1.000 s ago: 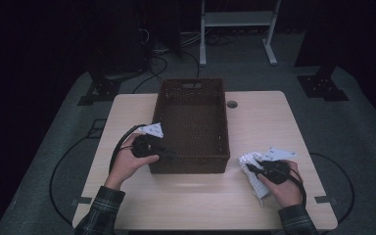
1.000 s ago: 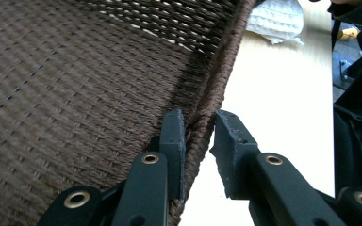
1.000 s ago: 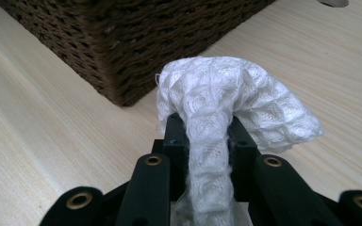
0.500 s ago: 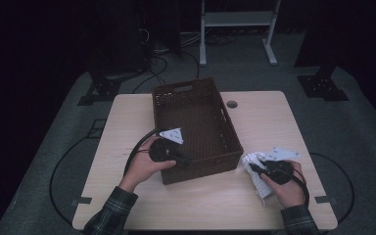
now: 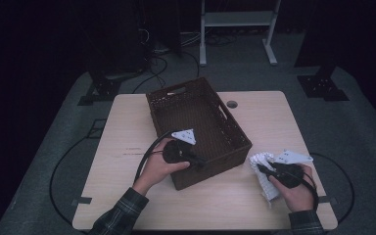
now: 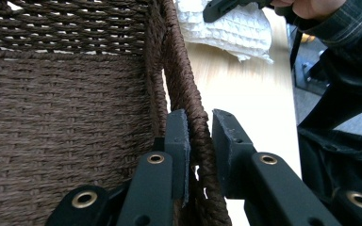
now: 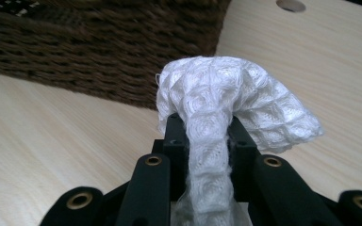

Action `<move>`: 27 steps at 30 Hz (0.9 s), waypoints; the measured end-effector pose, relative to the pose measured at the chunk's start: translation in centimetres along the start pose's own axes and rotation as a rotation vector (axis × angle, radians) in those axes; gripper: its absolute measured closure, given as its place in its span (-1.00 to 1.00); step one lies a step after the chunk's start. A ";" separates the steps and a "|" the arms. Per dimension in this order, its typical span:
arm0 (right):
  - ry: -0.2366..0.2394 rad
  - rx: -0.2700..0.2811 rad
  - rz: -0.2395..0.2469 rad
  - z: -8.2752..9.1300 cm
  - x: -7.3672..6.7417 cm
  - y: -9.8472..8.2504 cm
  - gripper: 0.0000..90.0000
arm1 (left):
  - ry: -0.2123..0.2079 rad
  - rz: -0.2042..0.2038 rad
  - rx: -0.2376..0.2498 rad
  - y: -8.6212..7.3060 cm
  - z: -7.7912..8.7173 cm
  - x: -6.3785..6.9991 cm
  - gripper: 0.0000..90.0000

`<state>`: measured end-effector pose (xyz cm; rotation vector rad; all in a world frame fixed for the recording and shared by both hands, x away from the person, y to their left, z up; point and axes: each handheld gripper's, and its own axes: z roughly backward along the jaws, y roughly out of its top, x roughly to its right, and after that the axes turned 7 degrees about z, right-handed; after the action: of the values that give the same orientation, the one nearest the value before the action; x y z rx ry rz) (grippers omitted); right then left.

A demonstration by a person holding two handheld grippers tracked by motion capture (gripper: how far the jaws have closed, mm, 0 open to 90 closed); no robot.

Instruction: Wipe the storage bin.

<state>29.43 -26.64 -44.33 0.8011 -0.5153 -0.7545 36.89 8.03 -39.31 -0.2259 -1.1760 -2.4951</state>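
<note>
A dark brown woven basket (image 5: 210, 169) sits skewed on the pale wooden table (image 5: 264, 112), its near end swung to the right. My left gripper (image 5: 200, 163) is at the basket's near wall, and in the left gripper view my left gripper (image 6: 200, 125) is shut on the basket (image 6: 75, 117) rim, one jaw inside and one outside. To the right of the basket, my right gripper (image 5: 260, 168) is shut on a white waffle-weave cloth (image 5: 267, 183). The cloth (image 7: 226, 89) bulges above my right gripper (image 7: 206, 125) and hangs down between its jaws.
A round cable hole (image 5: 232, 104) lies in the table behind the basket. The basket's inside looks empty where it can be seen. Dark floor with cables and stand feet surrounds the table. Bare tabletop lies to the left and along the front edge.
The left hand has moved right with the basket rim in its grip, turning the basket so its near end swings toward the right hand. The right hand and cloth have stayed put.
</note>
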 end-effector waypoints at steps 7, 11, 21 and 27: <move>0.037 0.048 0.035 0.6 -1.0 1.8 0.66 | 0.015 0.014 0.001 -0.1 0.0 0.2 0.69; 0.043 0.066 0.055 0.7 -1.4 2.9 0.65 | 0.017 0.015 -0.001 -0.1 0.0 0.2 0.69; 0.052 0.067 0.078 -0.2 -1.2 4.7 0.66 | 0.022 0.013 -0.001 -0.1 0.0 0.3 0.69; 0.046 0.046 0.085 -0.7 -1.2 5.4 0.67 | 0.034 0.001 -0.009 0.0 0.0 0.4 0.69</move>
<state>31.30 -22.95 -40.62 0.8322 -0.5234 -0.6457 36.49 7.92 -39.20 -0.1861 -1.1517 -2.4935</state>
